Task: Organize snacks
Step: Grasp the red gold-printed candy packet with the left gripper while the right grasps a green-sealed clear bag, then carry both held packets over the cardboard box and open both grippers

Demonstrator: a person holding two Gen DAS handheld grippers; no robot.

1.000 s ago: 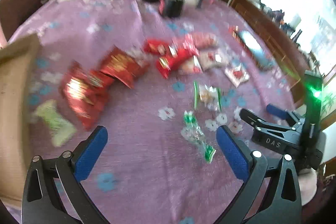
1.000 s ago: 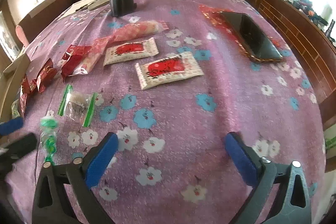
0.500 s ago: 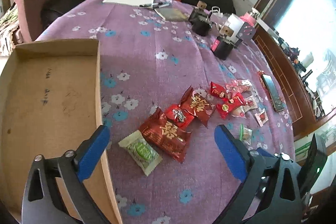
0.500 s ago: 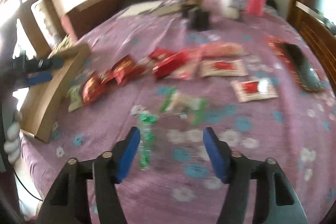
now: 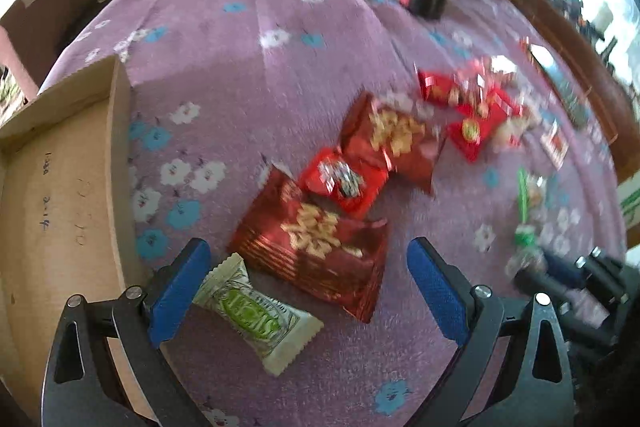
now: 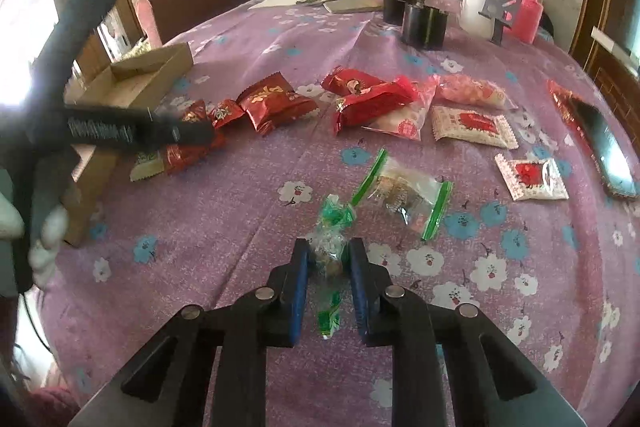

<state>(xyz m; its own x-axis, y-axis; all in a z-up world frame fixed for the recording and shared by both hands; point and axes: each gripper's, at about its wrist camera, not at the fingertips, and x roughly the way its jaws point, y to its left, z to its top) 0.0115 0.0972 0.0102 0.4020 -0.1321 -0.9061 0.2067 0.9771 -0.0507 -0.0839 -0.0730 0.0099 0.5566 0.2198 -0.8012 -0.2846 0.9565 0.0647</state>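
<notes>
Your right gripper (image 6: 326, 261), wide apart a second ago and narrowing half a second ago, is now closed on the green-twist candy (image 6: 330, 247), pinching its clear middle where it lies on the purple bench cloth (image 6: 224, 211), just this side of the green-edged clear packet (image 6: 404, 193); that reads as the first pick secured; your left gripper (image 5: 308, 291) has swung from the loose sweets to hang open over the green-and-white packet (image 5: 256, 311) and the large red packet (image 5: 316, 247), right beside the cardboard box (image 5: 56, 211); the box looks empty, so nothing seems sorted yet; the lift toward it comes next.
</notes>
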